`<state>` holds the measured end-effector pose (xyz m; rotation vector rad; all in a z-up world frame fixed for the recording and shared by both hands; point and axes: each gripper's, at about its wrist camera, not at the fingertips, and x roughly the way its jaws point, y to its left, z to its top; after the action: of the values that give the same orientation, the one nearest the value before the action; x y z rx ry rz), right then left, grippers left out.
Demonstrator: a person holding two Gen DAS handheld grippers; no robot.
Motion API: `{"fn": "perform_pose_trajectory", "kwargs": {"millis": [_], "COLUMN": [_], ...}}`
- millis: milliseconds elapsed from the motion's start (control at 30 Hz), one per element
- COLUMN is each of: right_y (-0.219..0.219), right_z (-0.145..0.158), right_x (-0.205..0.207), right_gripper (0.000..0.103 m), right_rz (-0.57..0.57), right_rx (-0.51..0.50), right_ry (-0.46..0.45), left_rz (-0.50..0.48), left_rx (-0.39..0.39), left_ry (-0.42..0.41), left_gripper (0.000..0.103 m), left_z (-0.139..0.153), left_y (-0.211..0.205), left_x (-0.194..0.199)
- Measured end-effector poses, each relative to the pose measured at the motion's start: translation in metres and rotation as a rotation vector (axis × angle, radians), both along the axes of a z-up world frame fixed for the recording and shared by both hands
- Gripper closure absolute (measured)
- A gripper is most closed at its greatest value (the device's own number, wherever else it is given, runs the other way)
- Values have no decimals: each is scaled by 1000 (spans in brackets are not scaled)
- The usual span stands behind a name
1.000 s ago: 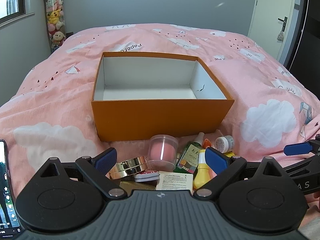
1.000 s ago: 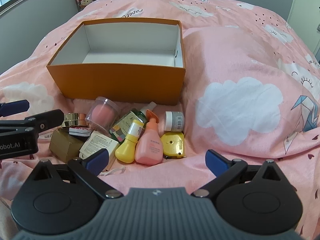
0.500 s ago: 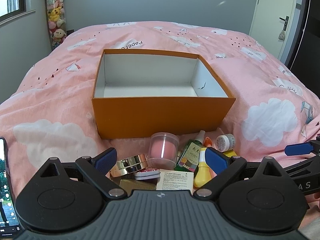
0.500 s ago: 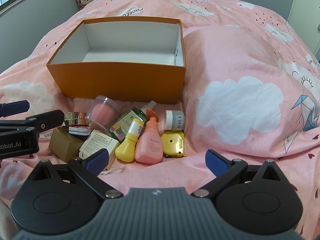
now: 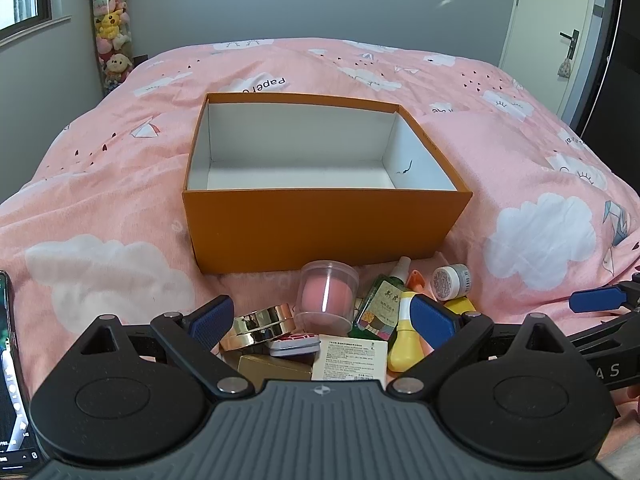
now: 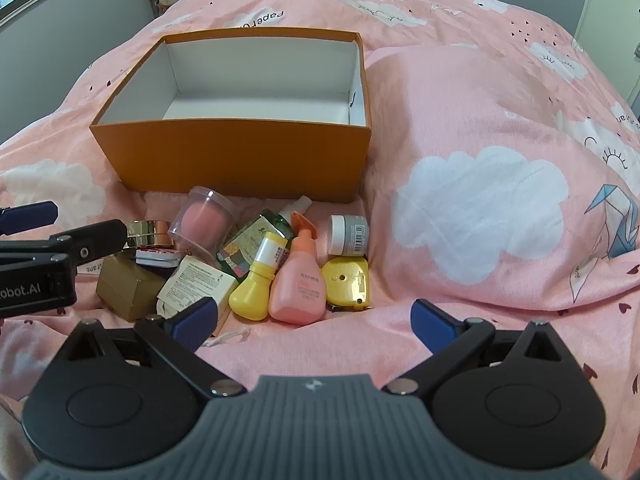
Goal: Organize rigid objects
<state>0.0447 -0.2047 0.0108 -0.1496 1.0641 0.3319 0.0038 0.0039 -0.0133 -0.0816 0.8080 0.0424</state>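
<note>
An empty orange box (image 5: 320, 232) (image 6: 240, 156) with a white inside stands on the pink bed. In front of it lies a pile: a clear jar with a pink sponge (image 5: 329, 295) (image 6: 204, 220), a gold compact (image 5: 260, 322), a gold box (image 6: 128, 290), a white carton (image 6: 196, 282), a green bottle (image 5: 382, 304), a yellow bottle (image 6: 258, 280), a pink bottle (image 6: 300, 284), a small white jar (image 6: 349, 234) and a yellow tape measure (image 6: 346, 284). My left gripper (image 5: 322, 316) is open above the pile's near side. My right gripper (image 6: 312, 320) is open and empty, just short of the bottles.
A phone (image 5: 10, 364) lies at the left edge of the left wrist view. Plush toys (image 5: 110, 40) hang at the far left wall. A door (image 5: 560, 36) is at the far right. The pink duvet (image 6: 480, 184) rises in a mound right of the box.
Both grippers have risen and tilted slightly, so the box and pile sit lower in view. Nothing was taken hold of and both stay open.
</note>
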Motion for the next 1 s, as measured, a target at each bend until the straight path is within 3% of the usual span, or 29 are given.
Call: {"fn": "perform_pose_trajectory", "kwargs": {"millis": [467, 667, 733, 867, 1000], "right_y": [3, 9, 12, 16, 26], "right_z": [-4, -5, -4, -4, -7], "right_x": [6, 21, 29, 48, 66], "right_gripper": [2, 3, 12, 22, 39], "right_rz": [11, 60, 76, 91, 114], "right_rx": [-10, -36, -38, -21, -12], "right_ry": [39, 52, 60, 84, 92], "left_rz": [-47, 0, 10, 9, -21], "left_rx": [-9, -87, -121, -149, -133], "left_ry": [4, 122, 159, 215, 230], "left_gripper": [0, 0, 0, 21, 24], "left_z": [-2, -12, -18, -26, -29], "left_y": [-5, 18, 30, 49, 58], "left_x": [2, 18, 23, 32, 40]}}
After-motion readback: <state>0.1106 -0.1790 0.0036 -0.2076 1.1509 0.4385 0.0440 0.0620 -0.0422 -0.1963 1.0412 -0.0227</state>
